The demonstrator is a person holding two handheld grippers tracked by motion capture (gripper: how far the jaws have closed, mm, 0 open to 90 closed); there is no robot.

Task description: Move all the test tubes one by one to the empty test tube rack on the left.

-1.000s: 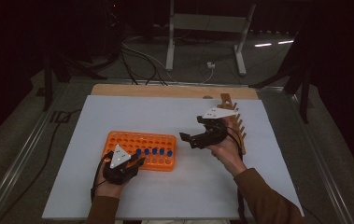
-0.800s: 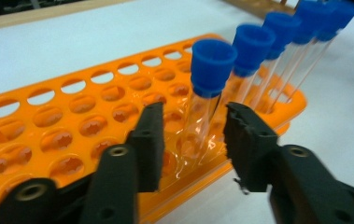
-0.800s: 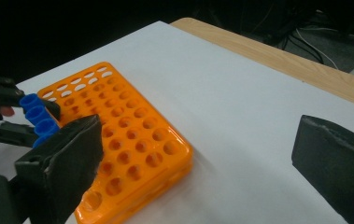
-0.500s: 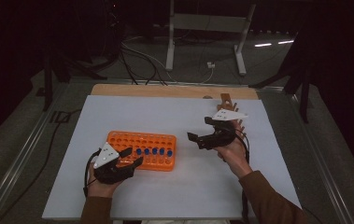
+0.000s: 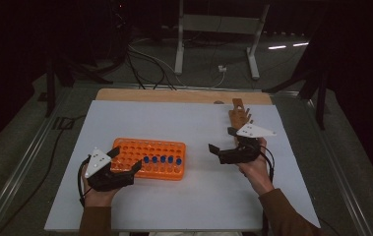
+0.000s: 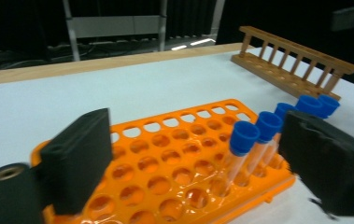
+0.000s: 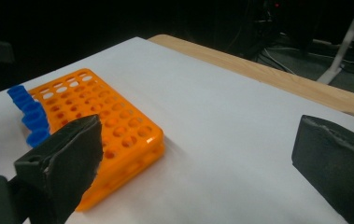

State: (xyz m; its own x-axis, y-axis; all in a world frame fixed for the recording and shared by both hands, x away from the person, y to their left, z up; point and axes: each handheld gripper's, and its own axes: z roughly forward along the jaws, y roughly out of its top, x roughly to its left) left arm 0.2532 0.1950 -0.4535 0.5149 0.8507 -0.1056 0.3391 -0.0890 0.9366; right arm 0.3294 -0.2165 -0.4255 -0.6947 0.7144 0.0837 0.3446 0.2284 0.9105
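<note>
We see the left gripper (image 5: 125,162) at the near left corner of the orange rack (image 5: 150,158), its jaws apart with nothing between them; they have just been opening. The right gripper (image 5: 222,140) hovers over bare white sheet (image 5: 174,118) to the right of the rack, jaws wide and empty. The high view gives us the layout: five blue-capped tubes (image 5: 162,159) stand in a row in the rack's near part, and a wooden rack (image 5: 238,115) lies behind the right hand. The left gripper view shows what we cannot make out from above, the tubes' clear bodies (image 6: 240,161) leaning in their holes. The right gripper view shows the rack's side wall (image 7: 132,161).
</note>
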